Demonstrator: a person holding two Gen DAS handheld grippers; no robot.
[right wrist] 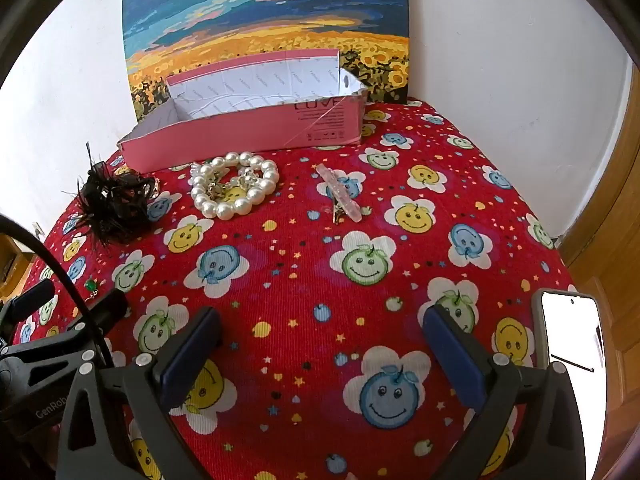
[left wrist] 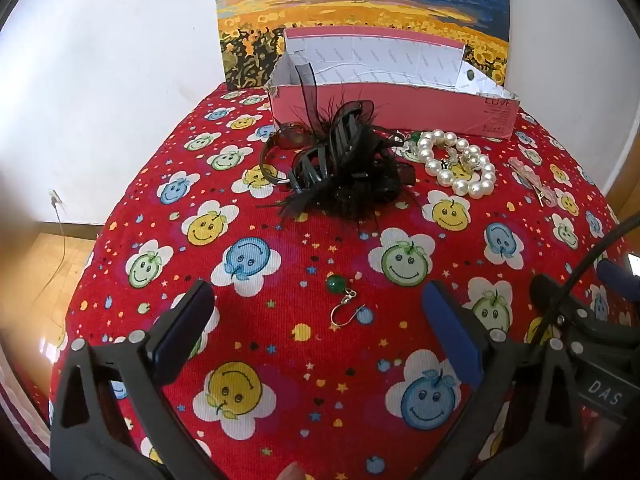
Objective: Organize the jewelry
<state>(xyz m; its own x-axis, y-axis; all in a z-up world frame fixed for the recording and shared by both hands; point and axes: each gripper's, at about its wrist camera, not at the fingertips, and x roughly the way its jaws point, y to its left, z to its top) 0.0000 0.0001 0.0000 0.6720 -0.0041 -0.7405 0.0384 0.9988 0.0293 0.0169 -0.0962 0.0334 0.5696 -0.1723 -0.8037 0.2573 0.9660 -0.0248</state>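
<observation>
Green earring (left wrist: 340, 300) lay alone toward table's (left wrist: 120, 280) near edge, framed between spread jaws of left gripper (left wrist: 316, 320), likely lined up for picking. Right gripper (right wrist: 320, 344) likewise released, empty. Pink box (left wrist: 392, 112) sat open at far edge, apparently awaiting pearls (right wrist: 234, 188), black feather piece (left wrist: 340, 168), clear clip (right wrist: 340, 196).

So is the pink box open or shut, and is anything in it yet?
Open. The pink box has no lid on, and its white inner walls show. The visible interior looks empty; the floor behind its front wall is hidden.
</observation>
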